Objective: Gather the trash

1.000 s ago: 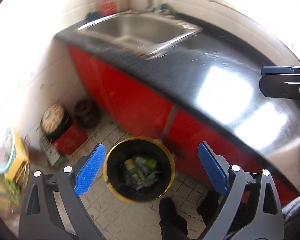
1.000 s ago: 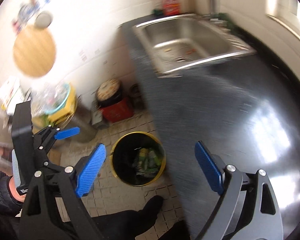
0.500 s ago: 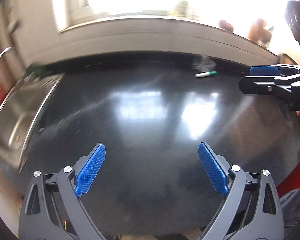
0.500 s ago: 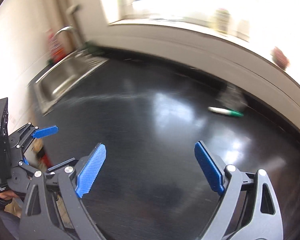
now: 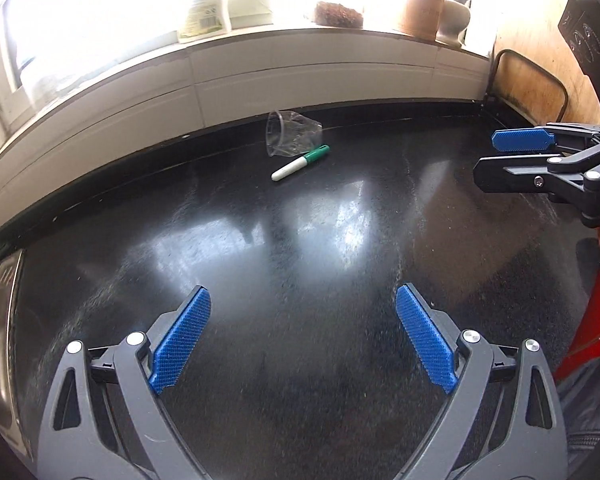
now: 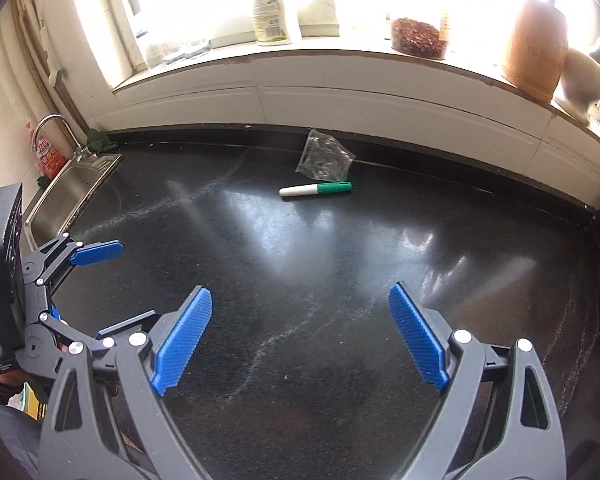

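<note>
Saw both my hand-held grippers, left [image 5: 302, 338] and right [image 6: 300, 338], gaping wide, empty; crushed cup [image 5: 292, 134] touched marker [image 5: 300, 163] near surface [image 5: 300, 260] back edge.

view: swung from floor bin to countertop [image 5: 300, 260] | now seen: crushed cup [image 5: 293, 133], marker [image 5: 300, 162]

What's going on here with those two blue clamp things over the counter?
A person is holding a left gripper and a right gripper, tidying up trash. Both have their jaws wide open and empty, hovering above the black counter. Near the back wall lie a crumpled clear plastic cup, tipped on its side, and right beside it a green-and-white marker. Neither has been picked up yet.
</note>
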